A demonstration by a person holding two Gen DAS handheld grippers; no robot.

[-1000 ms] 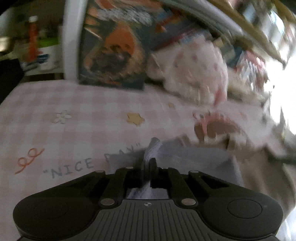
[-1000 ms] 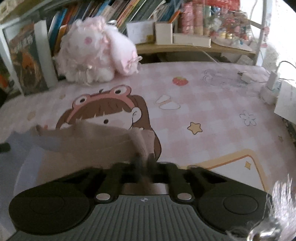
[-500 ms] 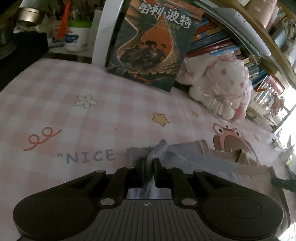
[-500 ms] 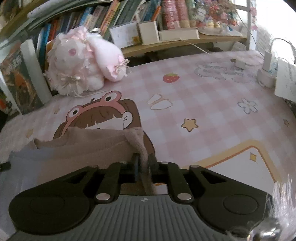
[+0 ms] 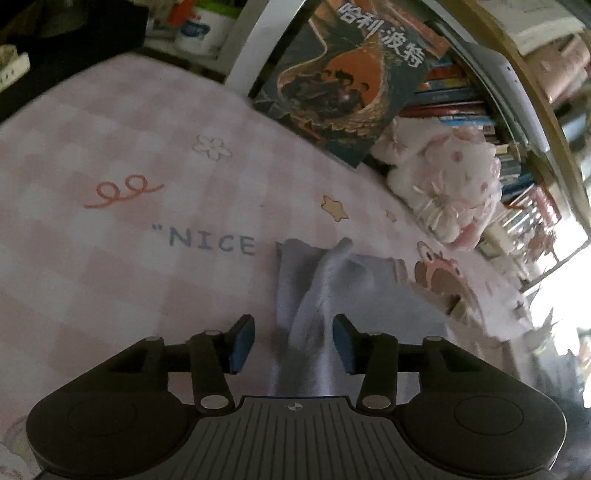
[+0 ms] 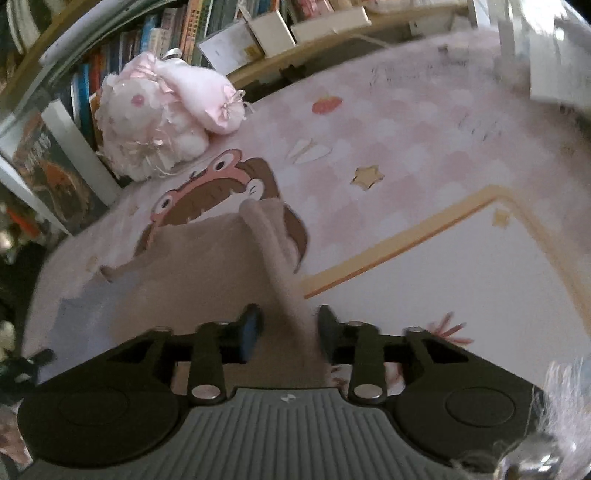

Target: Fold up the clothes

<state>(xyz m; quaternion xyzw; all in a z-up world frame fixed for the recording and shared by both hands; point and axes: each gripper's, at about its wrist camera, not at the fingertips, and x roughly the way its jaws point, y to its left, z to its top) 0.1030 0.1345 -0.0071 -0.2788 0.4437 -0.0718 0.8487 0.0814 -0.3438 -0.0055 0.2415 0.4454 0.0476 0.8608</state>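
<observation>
A garment lies folded on the pink checked table mat [image 5: 110, 280]. Its grey-lavender part [image 5: 354, 291] shows in the left wrist view, with a raised ridge of cloth running between the fingers. My left gripper [image 5: 293, 341] is open around that ridge, not pinching it. In the right wrist view the beige part of the garment [image 6: 207, 266] lies flat, with a raised beige fold [image 6: 277, 266] between the fingers. My right gripper [image 6: 286, 334] is open around that fold.
A pink plush toy [image 6: 166, 118] sits at the back of the mat, also in the left wrist view [image 5: 447, 184]. A dark book [image 5: 347, 81] leans against a white shelf post. Bookshelves [image 6: 192, 33] run behind. The other gripper [image 6: 26, 365] shows at the left edge.
Both grippers were shut on the garment's corners and have opened, letting the cloth go. The garment now rests on the mat, and both cameras have tilted.
</observation>
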